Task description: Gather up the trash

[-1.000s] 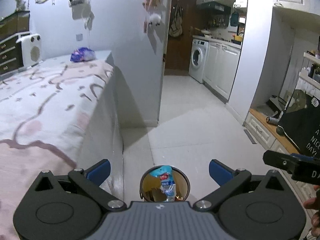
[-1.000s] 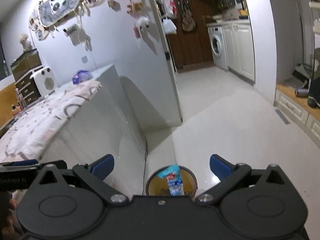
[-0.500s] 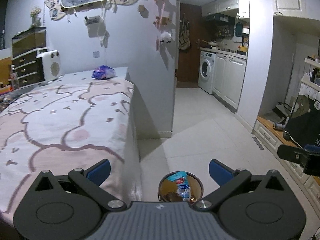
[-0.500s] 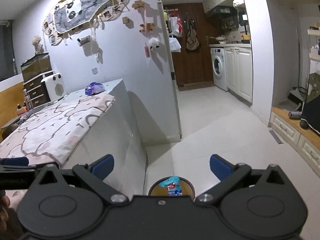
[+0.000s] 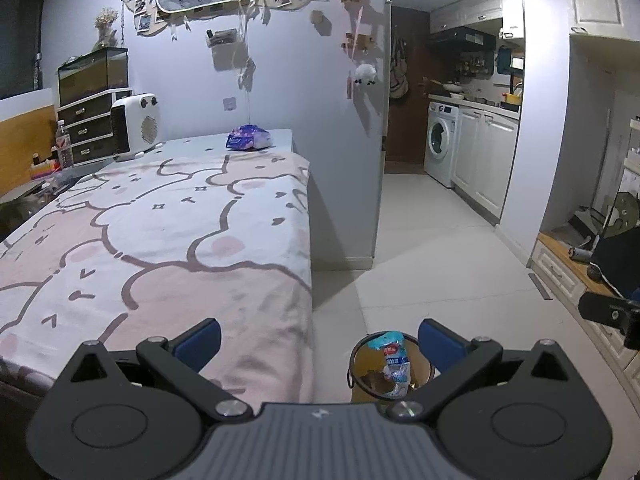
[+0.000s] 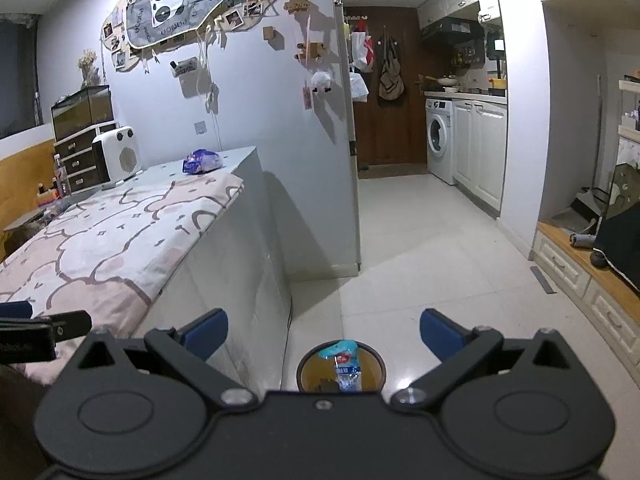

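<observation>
While both grippers hang level side by side, the left gripper (image 5: 318,338) and right gripper (image 6: 323,330) gape wide and empty above the bin (image 6: 341,366) on the floor; a purple wrapper (image 5: 248,142) lies at the bed's (image 5: 160,232) far end.

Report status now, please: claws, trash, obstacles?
Both claws, left claw and right claw, open, empty. Plastic bottle in bin. Purple wrapper on bed.
</observation>
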The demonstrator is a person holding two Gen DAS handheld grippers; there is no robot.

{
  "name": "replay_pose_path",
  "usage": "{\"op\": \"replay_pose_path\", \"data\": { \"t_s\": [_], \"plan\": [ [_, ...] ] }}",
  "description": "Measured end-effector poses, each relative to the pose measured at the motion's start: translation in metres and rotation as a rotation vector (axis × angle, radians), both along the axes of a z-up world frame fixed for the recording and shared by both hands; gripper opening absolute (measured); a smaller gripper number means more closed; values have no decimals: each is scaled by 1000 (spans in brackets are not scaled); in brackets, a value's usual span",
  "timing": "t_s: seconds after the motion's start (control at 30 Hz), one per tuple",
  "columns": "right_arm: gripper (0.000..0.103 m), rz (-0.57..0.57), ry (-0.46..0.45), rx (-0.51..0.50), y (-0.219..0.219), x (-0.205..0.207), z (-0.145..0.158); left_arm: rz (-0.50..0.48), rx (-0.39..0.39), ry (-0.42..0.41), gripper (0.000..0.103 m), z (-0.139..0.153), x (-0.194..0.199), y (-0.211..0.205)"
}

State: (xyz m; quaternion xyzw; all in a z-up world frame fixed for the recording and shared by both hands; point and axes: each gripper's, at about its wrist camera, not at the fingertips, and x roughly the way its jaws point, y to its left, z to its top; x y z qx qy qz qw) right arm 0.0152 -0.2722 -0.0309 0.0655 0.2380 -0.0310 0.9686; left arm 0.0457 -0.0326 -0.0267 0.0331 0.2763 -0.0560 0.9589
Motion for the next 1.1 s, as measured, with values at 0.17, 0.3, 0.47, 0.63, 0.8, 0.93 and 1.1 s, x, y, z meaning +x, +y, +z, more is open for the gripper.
{"op": "replay_pose_path", "data": {
  "t_s": [0.17, 0.3, 0.47, 0.63, 0.8, 0.93, 1.1],
  "plan": [
    [103, 5, 15, -21, 8, -6, -1, 6, -1, 20, 103, -4, -8, 4],
    [103, 13, 22, -26, 13, -11, 0, 16, 3, 26, 103, -5, -12, 6],
    [103, 16, 36, -37, 18, -16, 0, 19, 13, 27, 103, -5, -17, 6],
    [103, 2, 41, -44, 21, -20, 0, 28, 11, 35, 103, -7, -20, 6],
    [103, -7, 56, -57, 22, -20, 0, 33, 13, 34, 103, -6, -22, 6],
    [103, -16, 65, -63, 23, -19, -1, 31, 13, 33, 103, -5, -24, 7],
    [103, -18, 70, -65, 24, -19, -2, 30, 11, 34, 103, -5, -24, 6]
  ]
}}
